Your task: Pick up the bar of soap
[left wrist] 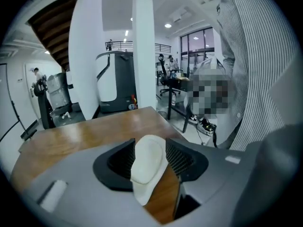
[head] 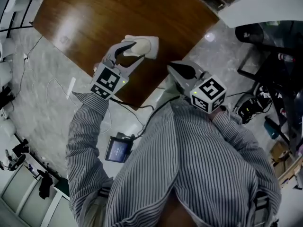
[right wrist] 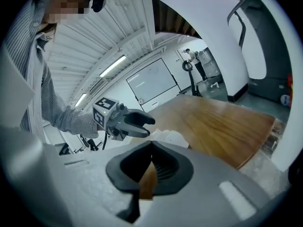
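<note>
Nearest, the person's striped shirt (head: 199,164) filled the lower head view. Just past it, the right gripper (right wrist: 151,146) hung near the table's edge, its jaws together on nothing. Further out, the left gripper (left wrist: 150,143) had its jaws apart around the bar of soap (left wrist: 147,167). The soap seemed to rest on the wooden table (head: 118,13) between the pads, apparently not squeezed. The pickup looked barely begun, with closing and lifting yet to do.

Dim, bluish head view, soft glare on the wooden table (head: 142,13) — both gripper views bulge fisheye, corners black.
</note>
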Demonstrator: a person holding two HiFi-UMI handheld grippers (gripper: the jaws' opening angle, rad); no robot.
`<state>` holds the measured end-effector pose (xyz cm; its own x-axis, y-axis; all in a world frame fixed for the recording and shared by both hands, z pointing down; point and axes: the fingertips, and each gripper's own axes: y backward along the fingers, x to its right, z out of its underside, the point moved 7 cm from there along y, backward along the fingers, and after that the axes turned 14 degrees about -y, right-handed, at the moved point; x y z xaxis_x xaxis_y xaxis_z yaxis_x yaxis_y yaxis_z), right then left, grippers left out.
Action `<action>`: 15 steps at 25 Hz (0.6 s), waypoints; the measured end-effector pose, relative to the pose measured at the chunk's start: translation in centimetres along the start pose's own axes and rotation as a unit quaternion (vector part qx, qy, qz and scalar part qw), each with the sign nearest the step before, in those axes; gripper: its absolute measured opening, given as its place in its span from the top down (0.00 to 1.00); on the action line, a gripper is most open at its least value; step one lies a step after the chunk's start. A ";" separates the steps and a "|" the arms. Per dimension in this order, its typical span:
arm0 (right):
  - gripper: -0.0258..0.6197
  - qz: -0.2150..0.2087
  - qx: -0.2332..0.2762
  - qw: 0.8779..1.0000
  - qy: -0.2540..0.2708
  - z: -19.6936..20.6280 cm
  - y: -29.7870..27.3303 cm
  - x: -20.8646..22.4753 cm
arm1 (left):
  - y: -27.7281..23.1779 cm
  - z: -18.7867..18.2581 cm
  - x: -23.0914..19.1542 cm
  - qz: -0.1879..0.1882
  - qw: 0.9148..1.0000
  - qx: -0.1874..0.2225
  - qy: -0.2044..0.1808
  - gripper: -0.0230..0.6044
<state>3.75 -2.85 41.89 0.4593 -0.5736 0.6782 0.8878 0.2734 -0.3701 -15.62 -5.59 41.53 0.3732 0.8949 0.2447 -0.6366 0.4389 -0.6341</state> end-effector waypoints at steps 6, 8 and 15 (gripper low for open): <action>0.96 0.015 0.011 1.000 -0.023 0.5 1.0 2.0 | -2.4 1.6 -0.4 0.089 0.990 -0.061 -0.091 0.57; 0.96 0.016 0.010 0.999 -0.030 0.9 1.2 2.2 | -2.8 1.9 -0.7 0.109 0.985 -0.073 -0.115 0.55; 0.96 0.023 0.012 0.999 -0.046 1.9 2.0 1.7 | -3.4 2.2 -1.3 0.166 0.967 -0.105 -0.164 0.54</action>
<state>6.34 -1.84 43.53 0.4986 -0.4864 0.7175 0.8660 0.3167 -0.3871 -15.46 -8.08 44.93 -0.0841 0.9764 0.1989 -0.5206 0.1272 -0.8442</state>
